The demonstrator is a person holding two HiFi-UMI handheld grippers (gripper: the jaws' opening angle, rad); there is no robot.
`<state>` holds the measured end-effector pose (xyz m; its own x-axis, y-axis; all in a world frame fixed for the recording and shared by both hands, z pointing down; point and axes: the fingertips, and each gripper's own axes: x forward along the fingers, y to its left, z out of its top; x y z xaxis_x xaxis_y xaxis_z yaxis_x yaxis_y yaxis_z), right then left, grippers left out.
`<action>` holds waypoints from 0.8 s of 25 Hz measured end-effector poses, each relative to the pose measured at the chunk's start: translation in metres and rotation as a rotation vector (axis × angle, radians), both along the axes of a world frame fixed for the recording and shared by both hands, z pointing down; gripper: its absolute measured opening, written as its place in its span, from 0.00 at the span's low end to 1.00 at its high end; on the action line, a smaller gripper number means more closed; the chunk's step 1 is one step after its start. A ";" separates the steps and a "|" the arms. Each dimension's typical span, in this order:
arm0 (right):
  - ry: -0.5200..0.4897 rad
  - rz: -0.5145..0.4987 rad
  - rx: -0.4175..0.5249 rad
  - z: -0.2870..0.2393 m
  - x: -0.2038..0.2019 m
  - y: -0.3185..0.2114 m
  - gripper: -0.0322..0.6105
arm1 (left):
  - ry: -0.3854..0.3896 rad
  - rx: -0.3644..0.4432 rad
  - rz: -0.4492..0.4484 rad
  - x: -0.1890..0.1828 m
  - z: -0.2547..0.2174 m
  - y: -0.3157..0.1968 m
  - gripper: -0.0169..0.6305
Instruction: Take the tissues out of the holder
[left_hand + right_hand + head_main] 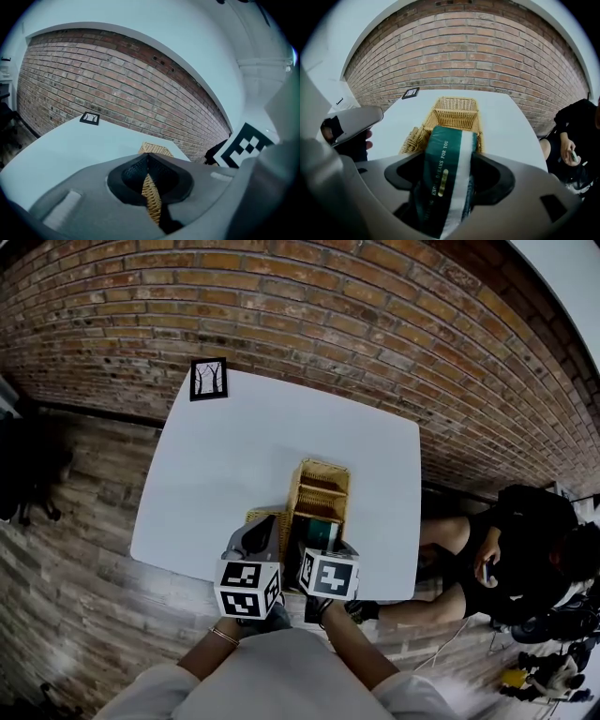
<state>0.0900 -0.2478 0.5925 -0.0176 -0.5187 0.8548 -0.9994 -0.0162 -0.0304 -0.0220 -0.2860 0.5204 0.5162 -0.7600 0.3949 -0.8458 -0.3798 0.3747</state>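
Brick wall (328,315) backs a white table (234,456), which stands on a wood-plank floor; a seated person (525,549) is off its right edge. A small framed picture (208,379) lies at the far left corner of the table. The wicker holder (319,488) stands by the near edge, about midway along it, its long axis running away from the person who holds the grippers. The green tissue pack (445,178) sits in the holder's near end, and the far compartment looks empty.

The left gripper (149,159) has its jaws together on a strip of the holder's wicker and seems to be steadying it. The right gripper (447,164) points steeply down with its jaws set wide, clamped on the two sides of the tissue pack.

My judgement is that the grasp is made and the lift has not begun, since the pack is still low in the wicker. The next move calls for drawing the pack straight up and clear of the rim while the left gripper keeps the holder down on the table
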 end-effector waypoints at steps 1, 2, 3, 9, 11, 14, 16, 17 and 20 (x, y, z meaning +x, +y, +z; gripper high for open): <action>0.002 -0.002 0.002 -0.001 0.000 0.000 0.57 | -0.001 0.005 0.003 0.002 -0.002 0.001 0.04; 0.004 -0.004 0.005 -0.003 0.001 0.000 0.56 | -0.002 0.011 0.006 0.003 -0.004 0.001 0.04; 0.005 -0.005 0.009 -0.004 0.001 0.000 0.56 | -0.002 0.017 0.007 0.004 -0.007 0.001 0.04; 0.005 -0.010 0.033 -0.015 0.002 0.001 0.56 | -0.003 0.028 -0.002 0.003 -0.013 0.004 0.04; 0.006 -0.012 0.041 -0.018 0.001 0.001 0.56 | -0.002 0.029 -0.004 0.003 -0.013 0.004 0.04; 0.000 -0.014 0.052 -0.023 0.002 0.003 0.56 | 0.001 0.033 0.000 0.005 -0.015 0.006 0.04; -0.014 -0.013 0.055 -0.023 0.002 0.004 0.56 | 0.002 0.037 0.005 0.008 -0.017 0.008 0.04; -0.018 -0.011 0.056 -0.024 0.002 0.005 0.56 | 0.002 0.040 0.008 0.009 -0.018 0.009 0.04; -0.013 -0.008 0.061 -0.028 0.005 0.006 0.56 | -0.002 0.049 0.015 0.012 -0.021 0.011 0.04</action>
